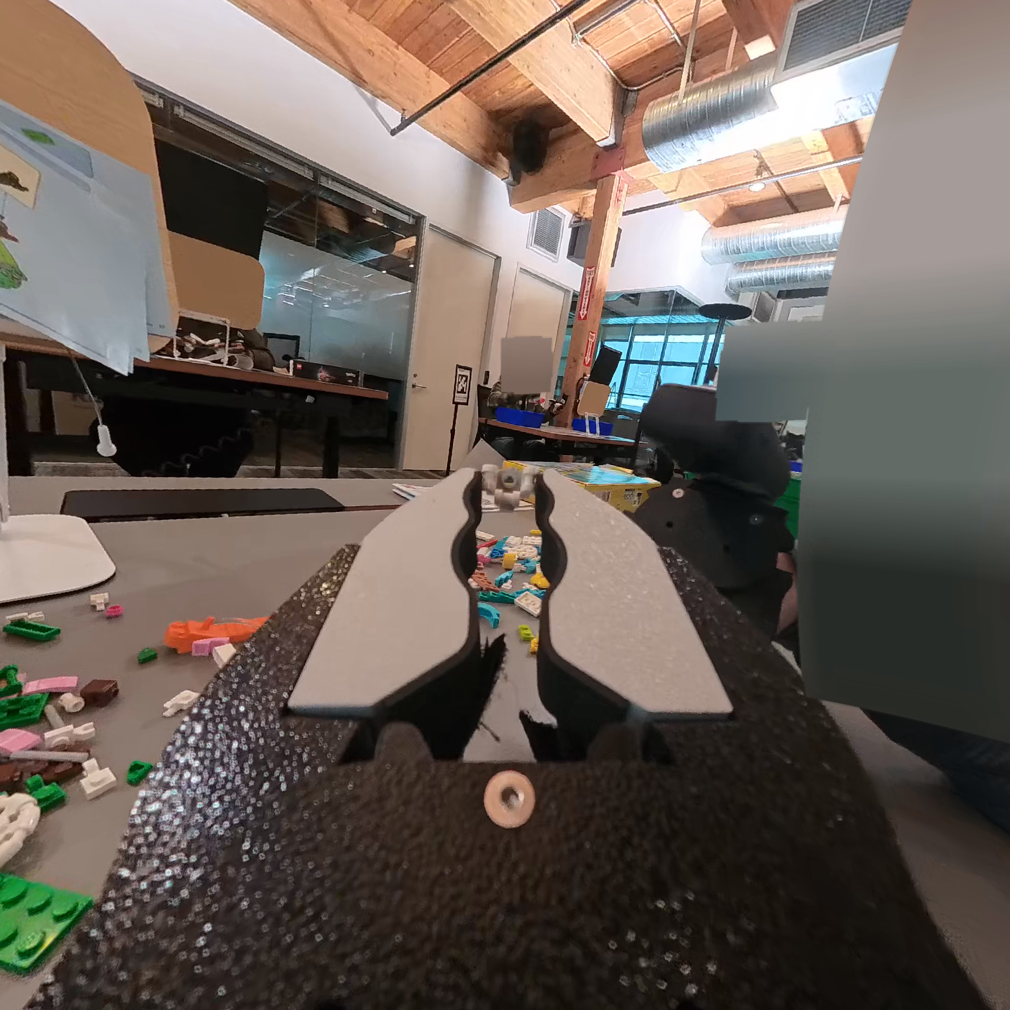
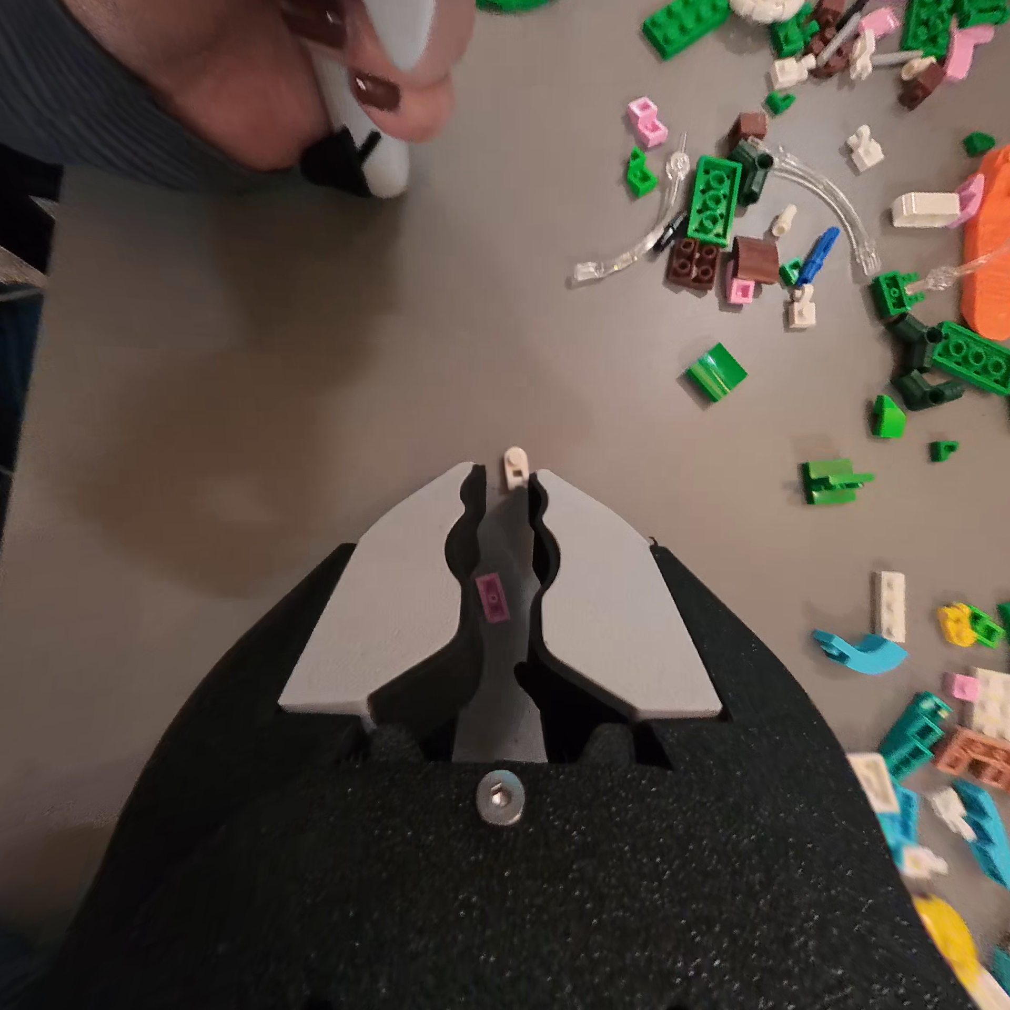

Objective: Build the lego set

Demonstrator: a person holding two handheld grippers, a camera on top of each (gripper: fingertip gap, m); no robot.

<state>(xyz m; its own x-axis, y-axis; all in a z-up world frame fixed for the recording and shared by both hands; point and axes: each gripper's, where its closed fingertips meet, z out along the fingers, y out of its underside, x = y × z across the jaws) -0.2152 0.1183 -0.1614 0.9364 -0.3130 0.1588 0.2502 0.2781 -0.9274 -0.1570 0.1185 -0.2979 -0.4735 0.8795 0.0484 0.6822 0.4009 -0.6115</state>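
My left gripper (image 1: 507, 481) is shut on a small white-and-grey lego piece (image 1: 505, 489), pinched at the fingertips and held above the grey table (image 1: 218, 563). My right gripper (image 2: 508, 474) points down at the table (image 2: 273, 355) and is shut on a small cream lego piece (image 2: 515, 467) that sticks out past its tips. A magenta plate (image 2: 493, 598) shows through the gap between the right fingers, lying on the table below. A hand (image 2: 246, 82) grips a white handle (image 2: 382, 153) at the top left of the right wrist view.
Loose bricks lie scattered in green, brown, pink and white (image 2: 765, 218), with teal and yellow ones (image 2: 929, 738) lower right. An orange piece (image 1: 213, 631) and a green plate (image 1: 33, 923) lie left. An instruction booklet (image 1: 71, 246) sits on a white stand (image 1: 43, 552). A yellow box (image 1: 595, 481) stands behind.
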